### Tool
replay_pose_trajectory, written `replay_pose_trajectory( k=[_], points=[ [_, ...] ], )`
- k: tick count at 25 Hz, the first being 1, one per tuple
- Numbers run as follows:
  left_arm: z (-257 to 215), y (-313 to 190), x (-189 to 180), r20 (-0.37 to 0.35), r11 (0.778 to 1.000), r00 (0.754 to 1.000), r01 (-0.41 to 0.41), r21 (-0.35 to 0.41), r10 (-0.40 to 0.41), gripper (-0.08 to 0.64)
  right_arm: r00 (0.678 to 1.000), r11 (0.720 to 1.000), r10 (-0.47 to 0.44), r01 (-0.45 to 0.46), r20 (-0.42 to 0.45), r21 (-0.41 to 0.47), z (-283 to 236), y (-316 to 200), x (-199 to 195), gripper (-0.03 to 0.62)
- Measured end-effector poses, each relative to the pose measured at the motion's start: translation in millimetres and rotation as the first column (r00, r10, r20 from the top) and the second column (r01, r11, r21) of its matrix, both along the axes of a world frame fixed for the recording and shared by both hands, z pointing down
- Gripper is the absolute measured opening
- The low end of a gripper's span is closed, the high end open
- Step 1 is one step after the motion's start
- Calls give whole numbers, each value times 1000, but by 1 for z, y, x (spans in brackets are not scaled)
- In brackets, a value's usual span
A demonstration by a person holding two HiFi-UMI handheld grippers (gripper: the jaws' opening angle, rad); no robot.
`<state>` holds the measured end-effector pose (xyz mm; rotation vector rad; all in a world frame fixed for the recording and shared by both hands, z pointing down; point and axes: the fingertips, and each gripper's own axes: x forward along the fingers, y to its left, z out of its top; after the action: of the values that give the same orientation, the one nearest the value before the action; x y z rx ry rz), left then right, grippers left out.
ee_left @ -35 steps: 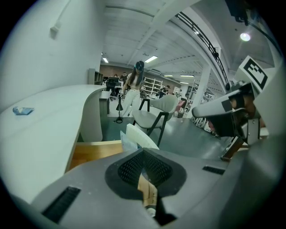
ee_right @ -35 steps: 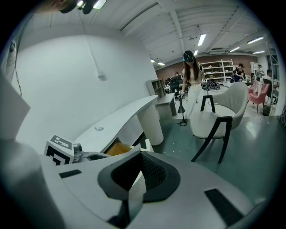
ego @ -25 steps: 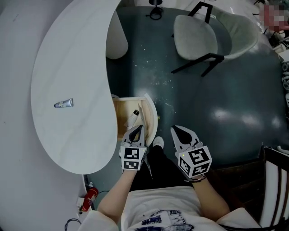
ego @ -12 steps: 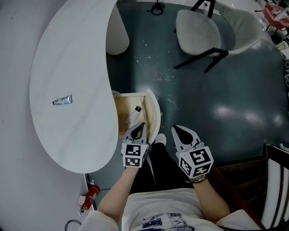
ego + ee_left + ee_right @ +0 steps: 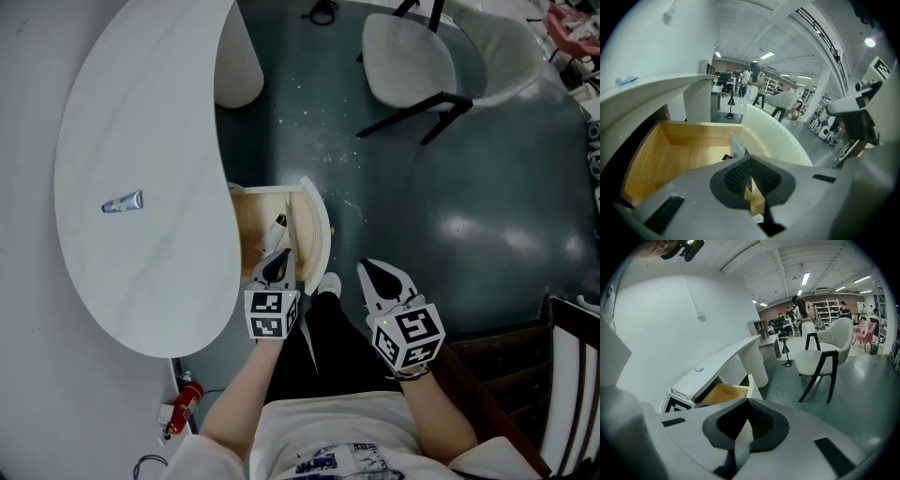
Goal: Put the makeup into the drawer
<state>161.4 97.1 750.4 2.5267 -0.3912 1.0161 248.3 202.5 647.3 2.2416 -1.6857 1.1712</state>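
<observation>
Both clenched empty, left tool (image 5: 277,257) half-hides a makeup tube (image 5: 278,224) in the drawer (image 5: 316,225); right tool (image 5: 374,273) hangs beside.

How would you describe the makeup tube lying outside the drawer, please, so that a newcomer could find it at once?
Start at the big white curved table, whose wooden drawer stands open at the edge near the person. The tube lies out on the tabletop, well away from that drawer. It is small and bluish-grey, and the only thing on the tabletop, while the second tube lies inside the drawer.
</observation>
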Motion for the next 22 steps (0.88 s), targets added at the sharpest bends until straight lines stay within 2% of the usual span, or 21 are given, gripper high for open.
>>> replay_pose_trajectory(
  k=[4, 17, 22],
  points=[
    [4, -4, -7, 5, 1000, 1000, 22, 6, -22, 38, 1000, 1000, -8, 8, 3, -3, 3, -1, -4, 21],
    [17, -24, -30, 97, 989, 988, 108, 105, -118, 38, 999, 999, -32, 32, 15, -12, 8, -5, -10, 20],
    [23, -27, -34, 122, 986, 984, 112, 123, -127, 40, 999, 999, -44, 44, 16, -9, 8, -9, -12, 20]
  ],
)
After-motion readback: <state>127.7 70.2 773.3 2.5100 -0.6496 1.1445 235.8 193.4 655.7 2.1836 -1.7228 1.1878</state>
